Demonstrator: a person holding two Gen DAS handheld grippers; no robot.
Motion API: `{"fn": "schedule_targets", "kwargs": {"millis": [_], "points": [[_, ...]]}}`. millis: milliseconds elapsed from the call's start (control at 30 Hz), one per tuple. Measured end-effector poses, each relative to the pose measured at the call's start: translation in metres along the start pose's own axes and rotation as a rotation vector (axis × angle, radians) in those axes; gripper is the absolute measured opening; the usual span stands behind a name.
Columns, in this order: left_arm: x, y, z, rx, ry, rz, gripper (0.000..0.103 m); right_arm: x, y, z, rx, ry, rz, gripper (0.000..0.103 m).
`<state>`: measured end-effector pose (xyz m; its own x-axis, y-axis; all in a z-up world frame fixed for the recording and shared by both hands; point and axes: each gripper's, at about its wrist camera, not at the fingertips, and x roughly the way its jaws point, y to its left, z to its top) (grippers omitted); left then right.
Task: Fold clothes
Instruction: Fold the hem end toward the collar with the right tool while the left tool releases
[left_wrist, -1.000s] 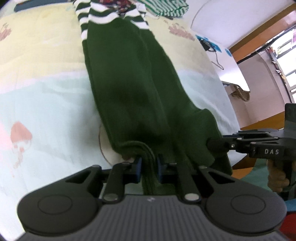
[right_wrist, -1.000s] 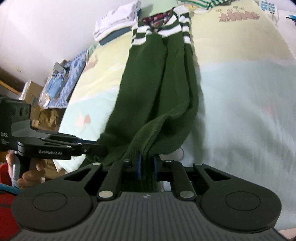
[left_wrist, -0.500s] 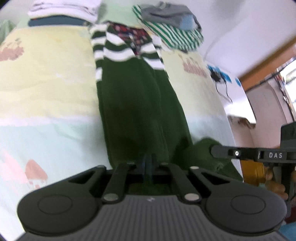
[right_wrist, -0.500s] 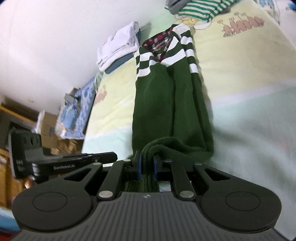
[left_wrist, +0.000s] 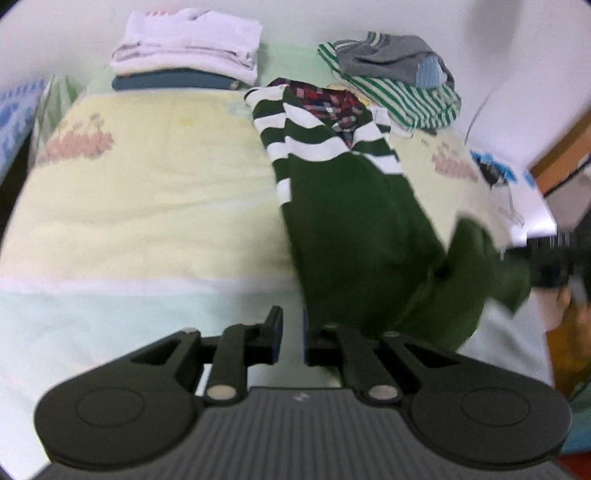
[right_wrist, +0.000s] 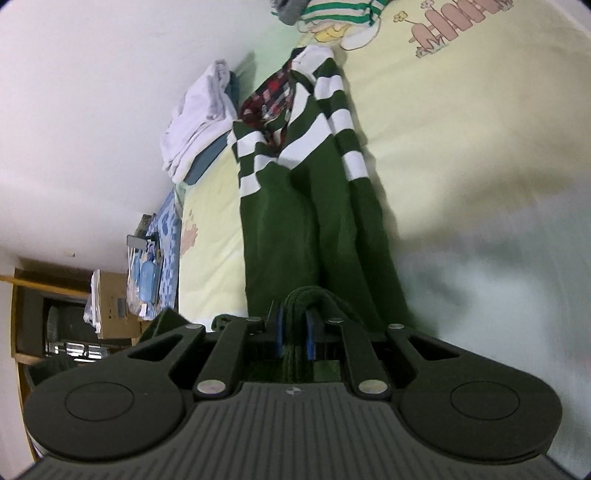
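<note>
A dark green sweater (left_wrist: 351, 221) with white-striped shoulders and a plaid collar lies lengthwise on the bed, collar at the far end. My right gripper (right_wrist: 293, 325) is shut on the sweater's ribbed hem (right_wrist: 310, 295), which bunches up between its blue pads. That lifted hem shows blurred at the right of the left wrist view (left_wrist: 476, 266), with the right gripper (left_wrist: 517, 254) on it. My left gripper (left_wrist: 291, 332) hovers beside the sweater's left edge. Its jaws stand a narrow gap apart with only pale sheet showing between them.
The bed (left_wrist: 147, 184) has a yellow and pale green cartoon sheet. A folded white and blue stack (left_wrist: 188, 44) and a pile of green-striped and grey clothes (left_wrist: 402, 85) lie at the far end. A cardboard box (right_wrist: 114, 306) and shelves stand beside the bed.
Both hands moved toward the striped far end. The right gripper carried the hem up and forward. The left gripper closed, then came off the hem, which no longer sits between its fingers.
</note>
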<state>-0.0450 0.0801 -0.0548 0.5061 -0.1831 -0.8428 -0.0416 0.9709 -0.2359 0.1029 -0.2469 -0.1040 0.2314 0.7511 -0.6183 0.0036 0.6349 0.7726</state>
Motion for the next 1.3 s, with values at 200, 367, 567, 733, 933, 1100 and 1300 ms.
{"fn": "schedule_targets", "kwargs": {"millis": [200,367,567,733,933,1100,1300], "points": [[0.014,-0.016,-0.003,0.074,-0.051,-0.074,0.049,0.014,-0.013,0.014,0.051,0.010,-0.021,0.012],[0.039,-0.031,0.017,0.121,-0.071,-0.087,0.049,0.022,-0.018,0.021,0.060,0.014,-0.044,0.012],[0.047,-0.013,0.025,0.088,-0.034,-0.146,0.049,0.026,-0.019,0.027,0.090,0.026,-0.060,0.012],[0.031,0.009,0.020,0.021,-0.047,-0.167,0.056,0.031,-0.021,0.033,0.126,0.051,-0.058,0.013],[0.023,-0.002,0.014,0.061,-0.075,-0.213,0.067,0.027,-0.021,0.041,0.140,0.069,-0.020,0.024],[0.025,0.000,0.010,0.050,-0.059,-0.228,0.067,0.003,-0.018,0.048,0.112,-0.019,0.022,0.041],[0.011,0.001,0.009,0.082,-0.066,-0.229,0.068,-0.038,0.023,0.026,-0.317,-0.150,-0.101,0.046]]}}
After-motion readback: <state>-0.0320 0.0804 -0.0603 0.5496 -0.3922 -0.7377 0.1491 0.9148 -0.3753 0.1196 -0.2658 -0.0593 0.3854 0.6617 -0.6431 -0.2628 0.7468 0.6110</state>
